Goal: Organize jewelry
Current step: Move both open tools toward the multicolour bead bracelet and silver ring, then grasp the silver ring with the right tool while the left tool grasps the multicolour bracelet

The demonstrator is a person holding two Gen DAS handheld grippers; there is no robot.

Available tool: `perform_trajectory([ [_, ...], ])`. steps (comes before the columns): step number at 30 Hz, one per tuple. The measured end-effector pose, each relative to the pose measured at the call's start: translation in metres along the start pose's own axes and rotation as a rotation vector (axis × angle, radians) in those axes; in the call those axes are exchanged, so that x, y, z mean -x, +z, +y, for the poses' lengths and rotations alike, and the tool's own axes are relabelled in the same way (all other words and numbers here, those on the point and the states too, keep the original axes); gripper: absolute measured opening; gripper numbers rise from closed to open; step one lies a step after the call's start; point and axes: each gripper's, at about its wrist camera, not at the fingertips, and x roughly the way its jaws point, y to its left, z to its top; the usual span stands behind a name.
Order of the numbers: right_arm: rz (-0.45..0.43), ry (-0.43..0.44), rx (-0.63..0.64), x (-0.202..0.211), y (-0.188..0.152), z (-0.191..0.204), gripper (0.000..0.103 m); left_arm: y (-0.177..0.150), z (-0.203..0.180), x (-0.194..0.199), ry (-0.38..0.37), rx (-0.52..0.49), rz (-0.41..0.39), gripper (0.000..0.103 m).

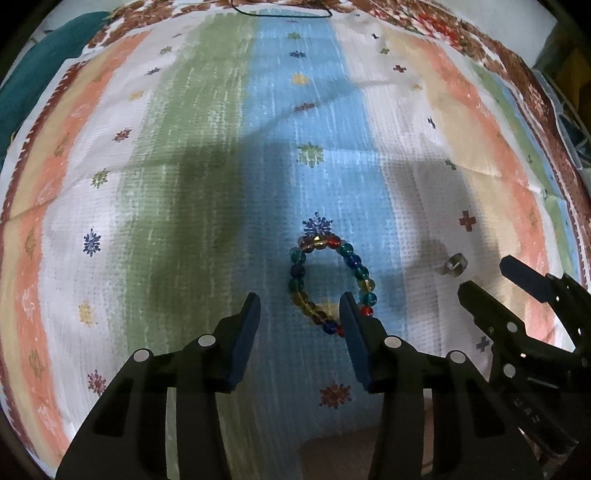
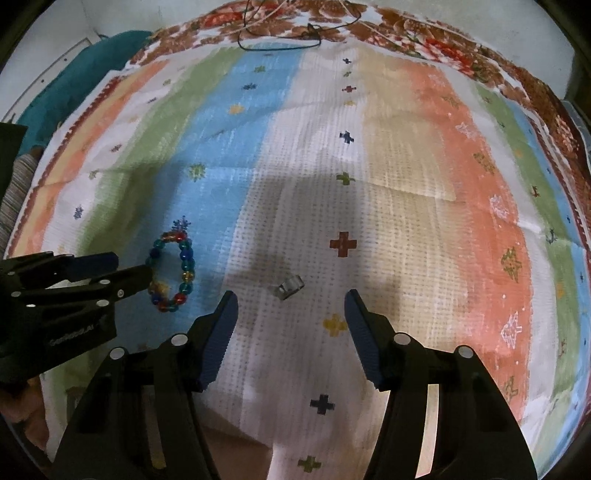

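Note:
A bracelet of coloured glass beads [image 1: 330,282] lies flat on the striped cloth [image 1: 207,155]; it also shows in the right wrist view [image 2: 173,271]. My left gripper [image 1: 300,306] is open just above it, its right finger over the bracelet's near right side. A small silver ring [image 1: 453,264] lies to the right; in the right wrist view the ring [image 2: 290,287] sits just ahead of my right gripper [image 2: 291,303], which is open and empty. The right gripper also shows in the left view [image 1: 487,275], the left gripper in the right view [image 2: 129,267].
A thin black cord [image 2: 280,42] lies at the far edge of the cloth [image 2: 406,184], also seen in the left view [image 1: 280,11]. A teal fabric [image 1: 40,70] lies beyond the far left corner.

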Motion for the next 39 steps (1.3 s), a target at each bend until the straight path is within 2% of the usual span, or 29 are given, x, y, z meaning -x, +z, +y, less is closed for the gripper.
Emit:
perform_trajectory([
  [11, 0.042, 0.007, -0.009, -0.022, 0.007, -0.003, 0.048, 0.005, -0.002, -0.014, 0.004, -0.034, 0.022, 0.033],
  [16, 0.041, 0.038, -0.021, -0.024, 0.009, -0.002, 0.047, 0.012, -0.005, -0.020, 0.010, -0.040, 0.020, 0.029],
  [18, 0.049, 0.045, -0.016, -0.026, 0.009, 0.000, 0.037, 0.013, -0.007, -0.023, 0.016, -0.047, 0.021, 0.027],
  [22, 0.067, 0.028, -0.002, -0.032, 0.008, 0.001, 0.028, 0.013, -0.013, -0.028, 0.042, -0.066, 0.013, 0.020],
  [24, 0.066, 0.032, -0.010, -0.033, 0.009, -0.001, 0.021, 0.012, -0.012, -0.028, 0.048, -0.065, 0.011, 0.012],
  [39, 0.049, 0.057, -0.021, -0.023, 0.008, -0.005, 0.020, 0.009, 0.001, -0.009, 0.038, -0.040, -0.015, 0.009],
])
